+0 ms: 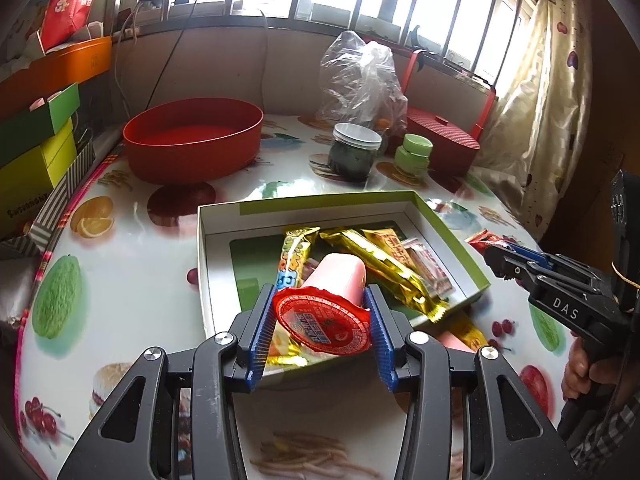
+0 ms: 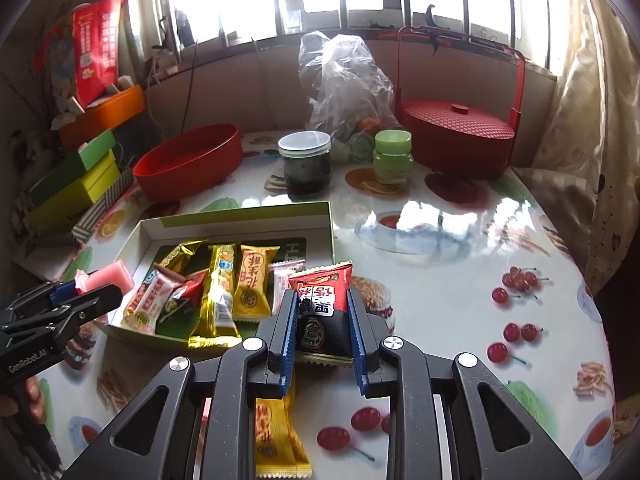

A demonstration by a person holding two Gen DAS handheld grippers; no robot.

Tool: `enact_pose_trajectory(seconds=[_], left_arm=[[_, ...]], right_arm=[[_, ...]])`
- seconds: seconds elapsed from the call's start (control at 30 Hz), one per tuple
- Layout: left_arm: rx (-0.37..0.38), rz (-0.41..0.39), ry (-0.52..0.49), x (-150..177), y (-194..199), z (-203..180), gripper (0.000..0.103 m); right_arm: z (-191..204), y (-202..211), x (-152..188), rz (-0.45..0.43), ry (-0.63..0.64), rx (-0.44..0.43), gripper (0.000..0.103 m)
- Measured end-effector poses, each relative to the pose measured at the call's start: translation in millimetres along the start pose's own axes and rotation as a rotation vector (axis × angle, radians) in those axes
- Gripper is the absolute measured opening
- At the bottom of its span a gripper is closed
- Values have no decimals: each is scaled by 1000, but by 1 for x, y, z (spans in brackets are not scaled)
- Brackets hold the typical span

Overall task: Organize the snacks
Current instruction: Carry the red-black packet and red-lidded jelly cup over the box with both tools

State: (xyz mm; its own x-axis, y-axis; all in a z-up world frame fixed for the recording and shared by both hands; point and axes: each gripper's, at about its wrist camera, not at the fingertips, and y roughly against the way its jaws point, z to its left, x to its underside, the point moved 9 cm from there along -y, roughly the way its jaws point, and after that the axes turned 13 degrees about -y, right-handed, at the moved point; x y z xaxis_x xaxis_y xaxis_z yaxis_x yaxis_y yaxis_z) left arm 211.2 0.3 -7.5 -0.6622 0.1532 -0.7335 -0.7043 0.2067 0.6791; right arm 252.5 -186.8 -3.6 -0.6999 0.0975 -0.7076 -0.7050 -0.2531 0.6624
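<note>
My left gripper [image 1: 320, 292] is shut on a pink jelly cup [image 1: 340, 276] with a red foil lid, held on its side above the near edge of a shallow green-rimmed box [image 1: 304, 202]. Several wrapped snacks [image 1: 384, 264] lie in that box. My right gripper [image 2: 322, 296] is shut on a red and black snack packet [image 2: 322, 284], just right of the box [image 2: 248, 216]. A yellow packet [image 2: 276, 432] lies on the table under this gripper. Each gripper shows in the other's view: the right gripper [image 1: 494, 254] at the right edge, the left gripper [image 2: 100, 288] with the cup [image 2: 112, 276] at the left.
A red oval bowl [image 1: 192, 136] stands behind the box. Further right are a dark jar with a white lid [image 1: 354, 152], a small green jar [image 1: 414, 154], a clear plastic bag [image 1: 360, 76] and a red lidded basket [image 1: 444, 136]. Stacked boxes [image 1: 36, 148] line the left edge.
</note>
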Motion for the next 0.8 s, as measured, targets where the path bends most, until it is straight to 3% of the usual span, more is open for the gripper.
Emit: enact_pose_trajectory(seconds=[0.8], left_arm=[[-47, 53, 24, -7, -36, 32, 45]], right_arm=[[23, -49, -11, 58, 89, -6, 22]])
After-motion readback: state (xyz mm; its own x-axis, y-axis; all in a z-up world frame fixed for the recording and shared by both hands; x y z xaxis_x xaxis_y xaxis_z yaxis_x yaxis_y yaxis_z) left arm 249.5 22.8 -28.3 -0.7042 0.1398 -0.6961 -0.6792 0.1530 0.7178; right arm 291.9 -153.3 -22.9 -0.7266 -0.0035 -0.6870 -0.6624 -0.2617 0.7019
